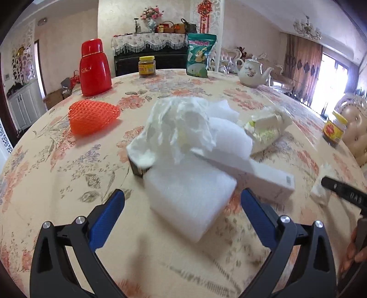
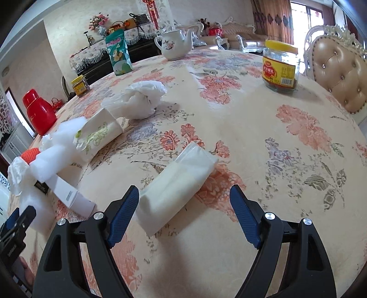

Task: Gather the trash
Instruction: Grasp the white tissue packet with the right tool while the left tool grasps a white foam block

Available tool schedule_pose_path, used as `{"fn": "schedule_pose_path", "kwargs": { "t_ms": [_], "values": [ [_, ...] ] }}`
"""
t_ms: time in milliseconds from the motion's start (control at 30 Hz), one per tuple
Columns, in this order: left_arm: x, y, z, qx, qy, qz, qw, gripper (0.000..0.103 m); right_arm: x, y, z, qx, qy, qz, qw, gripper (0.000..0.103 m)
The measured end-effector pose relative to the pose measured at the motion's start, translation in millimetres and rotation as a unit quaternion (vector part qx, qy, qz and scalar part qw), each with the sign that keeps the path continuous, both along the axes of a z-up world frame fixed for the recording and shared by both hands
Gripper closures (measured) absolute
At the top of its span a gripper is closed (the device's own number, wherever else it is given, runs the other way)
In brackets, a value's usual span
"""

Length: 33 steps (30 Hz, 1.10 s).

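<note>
Round table (image 1: 57, 165) under a cream cloth printed with pink and lilac flowers. Behind it, pale patterned walls (image 1: 68, 29) and a dark piano (image 1: 149, 60) topped with a fringed lace cover, a vase of pink flowers (image 1: 151, 16) and baskets. Red knot ornament (image 1: 204, 13) hung on a white lattice panel. To the right, brown patterned curtains (image 1: 302, 68) beside a bright window (image 1: 330, 80), daylight pouring in. Tufted beige chair (image 2: 341, 78) with carved white frame at the table's edge. White cabinet (image 1: 23, 103) by a doorway, far left.

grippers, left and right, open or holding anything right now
left gripper: open, holding nothing, white foam block between its jaws.
right gripper: open, holding nothing, white packet ahead.
</note>
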<state>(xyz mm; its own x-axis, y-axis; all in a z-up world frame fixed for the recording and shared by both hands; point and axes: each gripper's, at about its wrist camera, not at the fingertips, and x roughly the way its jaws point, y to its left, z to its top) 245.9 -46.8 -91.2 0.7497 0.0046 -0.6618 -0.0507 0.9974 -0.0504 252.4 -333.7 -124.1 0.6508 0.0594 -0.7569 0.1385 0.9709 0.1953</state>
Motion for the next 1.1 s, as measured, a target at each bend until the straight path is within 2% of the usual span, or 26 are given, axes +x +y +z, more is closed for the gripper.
{"fn": "schedule_pose_path", "kwargs": {
  "t_ms": [133,167,200,233,267,300,333,400,733,1100],
  "values": [
    [13.1,-2.2,-2.4,-0.017,0.006,0.005,0.9998,0.005,11.7,7.0,-1.8,-0.002,0.005,0.005,1.000,0.026],
    [14.4,-2.6,-3.0,-0.019,0.007,0.005,0.9998,0.010,14.4,9.9,-1.6,-0.004,0.005,0.008,1.000,0.026],
    [16.8,-3.4,-4.8,-0.021,0.014,0.000,0.9997,0.024,16.8,13.4,-1.7,-0.014,0.006,0.012,1.000,0.030],
    [17.1,-3.5,-4.8,-0.013,0.015,0.004,0.9998,0.026,19.0,17.1,-2.4,-0.028,0.008,0.014,0.999,0.037],
    [15.7,-1.4,-3.5,-0.023,0.010,-0.007,0.9997,0.027,20.3,19.6,-4.0,-0.035,0.013,0.018,0.999,0.056],
    [14.7,0.0,-3.1,-0.031,0.010,-0.016,0.9993,0.028,20.3,19.4,-6.1,-0.027,0.017,0.022,0.999,0.063],
    [11.4,1.0,-3.3,-0.030,0.011,-0.022,0.9992,0.028,19.0,18.5,-5.6,-0.023,0.014,0.022,0.999,0.068],
    [4.3,1.1,-2.4,-0.027,0.009,-0.031,0.9991,0.029,13.2,18.4,-3.5,-0.024,0.008,0.030,0.999,0.072],
    [-57.1,4.3,13.0,-0.017,-0.017,-0.043,0.9988,0.029,-38.8,25.7,5.7,-0.013,-0.014,0.067,0.998,0.074],
    [-133.3,28.1,27.1,-0.001,-0.056,-0.029,0.9980,0.028,-107.6,70.6,33.5,-0.007,-0.059,0.135,0.989,0.074]
  ]
}}
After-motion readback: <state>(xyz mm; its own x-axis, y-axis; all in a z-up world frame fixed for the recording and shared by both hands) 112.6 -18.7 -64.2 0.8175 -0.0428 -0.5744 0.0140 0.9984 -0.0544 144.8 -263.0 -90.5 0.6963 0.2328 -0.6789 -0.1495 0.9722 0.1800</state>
